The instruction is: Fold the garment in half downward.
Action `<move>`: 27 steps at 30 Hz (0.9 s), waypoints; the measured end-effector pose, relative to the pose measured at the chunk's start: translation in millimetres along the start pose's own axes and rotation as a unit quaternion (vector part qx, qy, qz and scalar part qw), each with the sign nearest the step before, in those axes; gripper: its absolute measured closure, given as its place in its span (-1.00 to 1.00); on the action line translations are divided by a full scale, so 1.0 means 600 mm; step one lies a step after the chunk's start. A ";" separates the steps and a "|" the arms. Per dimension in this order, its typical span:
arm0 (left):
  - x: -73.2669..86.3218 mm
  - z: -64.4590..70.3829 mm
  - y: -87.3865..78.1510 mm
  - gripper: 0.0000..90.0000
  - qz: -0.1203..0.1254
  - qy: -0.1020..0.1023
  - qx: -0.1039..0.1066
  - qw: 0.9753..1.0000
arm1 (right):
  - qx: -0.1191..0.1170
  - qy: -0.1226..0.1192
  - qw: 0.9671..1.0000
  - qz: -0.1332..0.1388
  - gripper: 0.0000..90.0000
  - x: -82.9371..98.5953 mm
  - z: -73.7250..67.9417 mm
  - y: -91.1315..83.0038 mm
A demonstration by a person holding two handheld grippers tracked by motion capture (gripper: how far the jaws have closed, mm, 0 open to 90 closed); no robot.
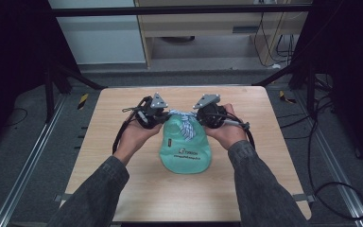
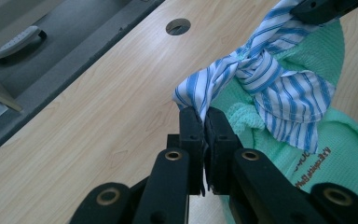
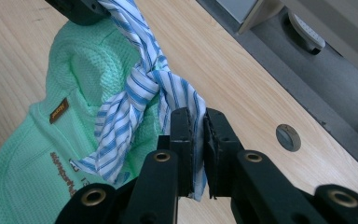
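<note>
Tongs both clamped tight – left tongs [image 2: 204, 122] and right tongs [image 3: 196, 122] each pinching a strap [image 2: 265, 79] end, likely cinching the knot over the bib [image 1: 185, 153] on the desk [image 1: 123, 189].

Table [image 1: 123, 189]: near, left, right areas bare, passable. Centre blocked: green bib [image 1: 185, 153], striped cloth [image 1: 184, 124] taut between both hand-held grippers.
</note>
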State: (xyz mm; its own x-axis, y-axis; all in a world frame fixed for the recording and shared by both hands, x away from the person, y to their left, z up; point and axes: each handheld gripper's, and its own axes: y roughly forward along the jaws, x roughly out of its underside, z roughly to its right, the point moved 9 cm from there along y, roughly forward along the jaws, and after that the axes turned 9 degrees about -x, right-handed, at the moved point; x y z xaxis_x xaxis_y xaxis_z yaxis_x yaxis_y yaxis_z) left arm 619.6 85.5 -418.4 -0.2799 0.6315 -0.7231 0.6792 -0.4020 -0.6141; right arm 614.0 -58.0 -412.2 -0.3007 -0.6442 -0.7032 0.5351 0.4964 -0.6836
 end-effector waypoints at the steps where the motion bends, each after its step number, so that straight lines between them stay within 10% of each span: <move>1: 0.002 0.002 0.000 0.93 0.000 0.001 0.001 1.000 | 0.000 -0.002 1.000 -0.001 0.84 0.003 -0.002 0.000; 27: 0.050 0.045 0.003 0.92 0.006 0.007 0.015 1.000 | -0.004 -0.017 1.000 -0.003 0.82 0.054 -0.054 0.014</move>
State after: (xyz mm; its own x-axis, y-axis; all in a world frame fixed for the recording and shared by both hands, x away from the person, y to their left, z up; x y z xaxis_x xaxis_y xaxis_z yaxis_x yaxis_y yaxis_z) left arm 594.2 86.0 -449.4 -0.2622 0.6358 -0.7259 0.6620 -0.4289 -0.6147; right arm 583.0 -55.7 -446.7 -0.2762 -0.6672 -0.6917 0.5268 0.4969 -0.6896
